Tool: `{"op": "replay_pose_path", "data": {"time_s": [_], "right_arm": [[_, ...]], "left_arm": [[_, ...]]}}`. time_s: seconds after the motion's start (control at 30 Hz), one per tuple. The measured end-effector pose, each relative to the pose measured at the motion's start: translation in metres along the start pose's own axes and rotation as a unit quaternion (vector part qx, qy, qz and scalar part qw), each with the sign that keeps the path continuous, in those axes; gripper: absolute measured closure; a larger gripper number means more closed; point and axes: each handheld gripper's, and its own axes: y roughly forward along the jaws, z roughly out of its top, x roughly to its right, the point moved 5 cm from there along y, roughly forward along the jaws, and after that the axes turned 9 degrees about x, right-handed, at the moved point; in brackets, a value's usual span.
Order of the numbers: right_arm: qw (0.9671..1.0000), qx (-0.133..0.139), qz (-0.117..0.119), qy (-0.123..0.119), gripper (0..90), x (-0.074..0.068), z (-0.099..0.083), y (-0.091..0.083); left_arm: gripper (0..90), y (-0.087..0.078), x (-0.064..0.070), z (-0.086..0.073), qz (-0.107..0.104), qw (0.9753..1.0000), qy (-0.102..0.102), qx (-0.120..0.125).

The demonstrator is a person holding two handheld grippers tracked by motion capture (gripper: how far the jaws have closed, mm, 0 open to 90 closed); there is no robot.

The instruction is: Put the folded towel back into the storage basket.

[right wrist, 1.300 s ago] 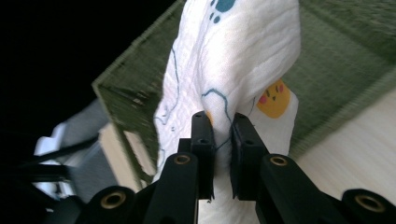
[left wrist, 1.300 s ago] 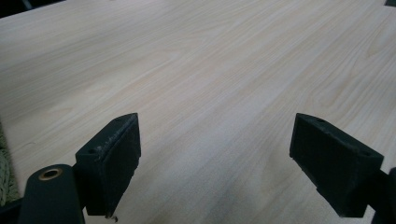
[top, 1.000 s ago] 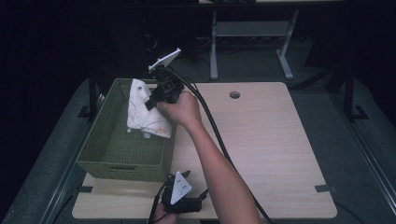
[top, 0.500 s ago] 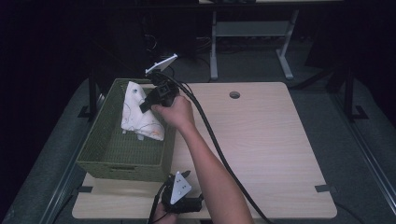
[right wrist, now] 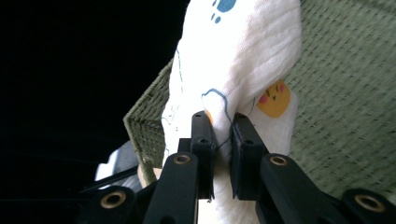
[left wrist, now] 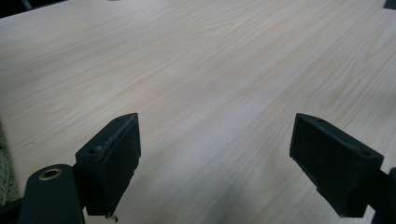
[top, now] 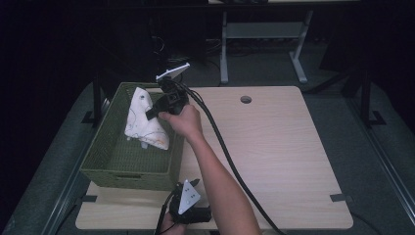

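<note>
While my left tool rests spread wide over the table's near edge, my right tool pinches the white printed cloth, which hangs inside the green basket.

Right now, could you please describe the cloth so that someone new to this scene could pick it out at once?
Find the green woven basket at the left of the pale wooden table. Over it hangs a white cloth, pinched between the jaws of the right gripper. It is the one soft white thing there, printed with blue outlines and a small yellow face.
</note>
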Motion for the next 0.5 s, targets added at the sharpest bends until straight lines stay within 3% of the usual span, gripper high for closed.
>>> {"op": "replay_pose_path", "data": {"time_s": [0.23, 0.5], "right_arm": [[0.9994, 0.011, 0.024, 0.023, 81.2, 0.005, -0.003, 0.004], [0.9989, 0.011, 0.032, 0.034, 81.2, 0.01, -0.006, 0.01]], "left_arm": [[16.7, 0.0, 0.0, 0.0, -0.001, 1.0, -0.001, -0.001], [16.7, 0.0, 0.0, 0.0, -0.002, 1.0, -0.002, 0.0]]}}
